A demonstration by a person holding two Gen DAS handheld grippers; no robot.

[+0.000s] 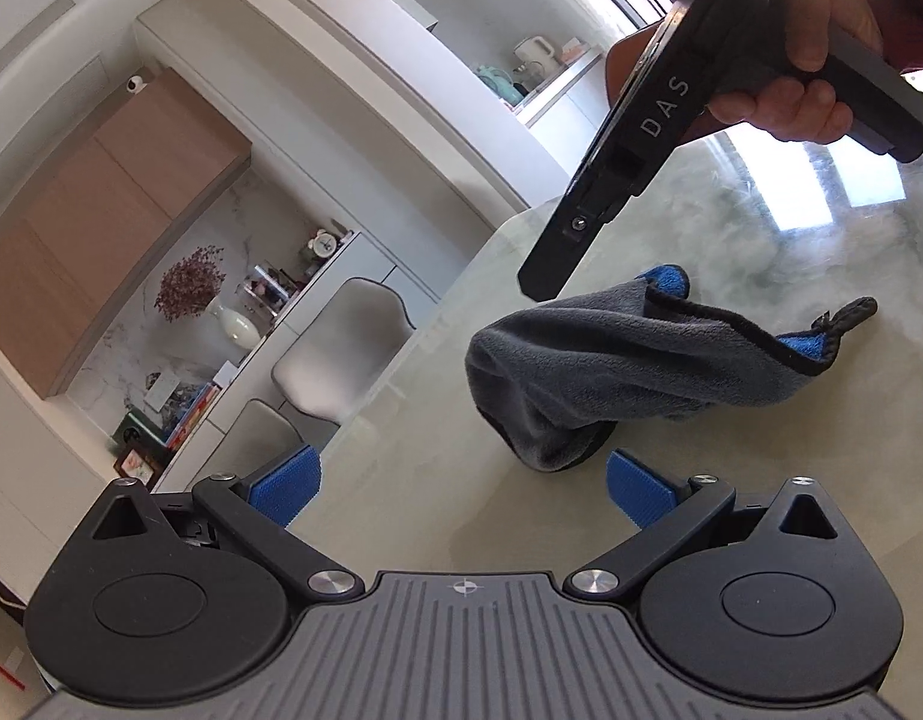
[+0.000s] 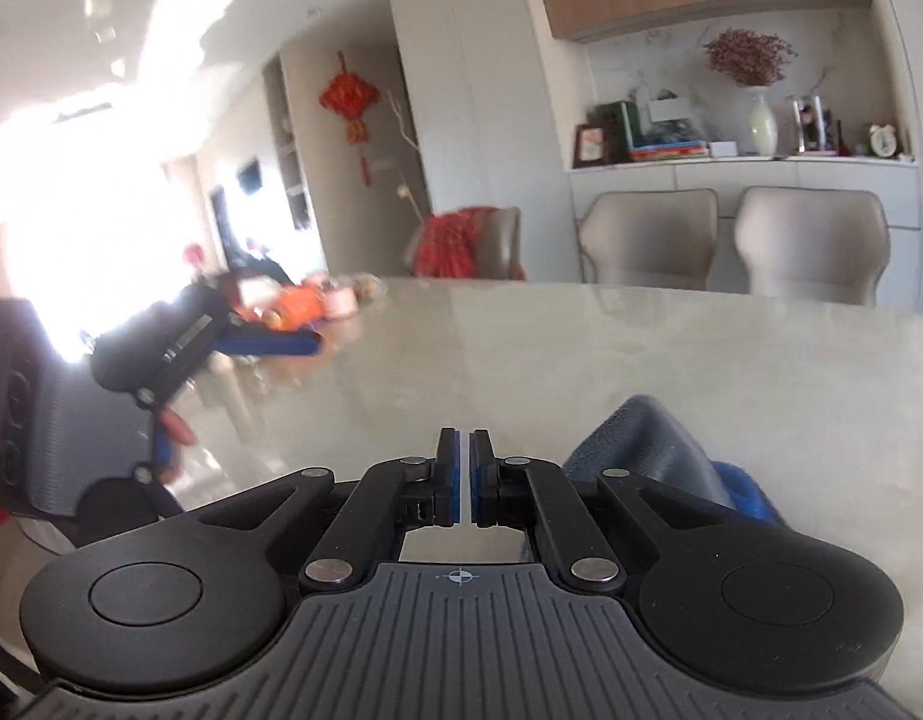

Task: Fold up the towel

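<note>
Towel bunched on the table, fold not yet tidy

The marble table [image 1: 791, 228] spreads ahead of both tools, and on it, just beyond the left gripper [image 1: 461, 489], lies the towel [image 1: 611, 372]: grey outside, blue inside, doubled over into a loose hump with one black-trimmed corner sticking up at its far end. By my reading it has been gathered or folded roughly once, yet the edges do not line up, so squaring and at least one more fold seem left. The left gripper's blue pads [image 1: 284, 489] stand wide apart, empty, with the nearest lump of cloth just ahead of the right-hand pad. The right gripper [image 2: 464, 477] has its fingers drawn nearly together with only a thin gap and nothing between them; the towel sits low to its right.
</note>
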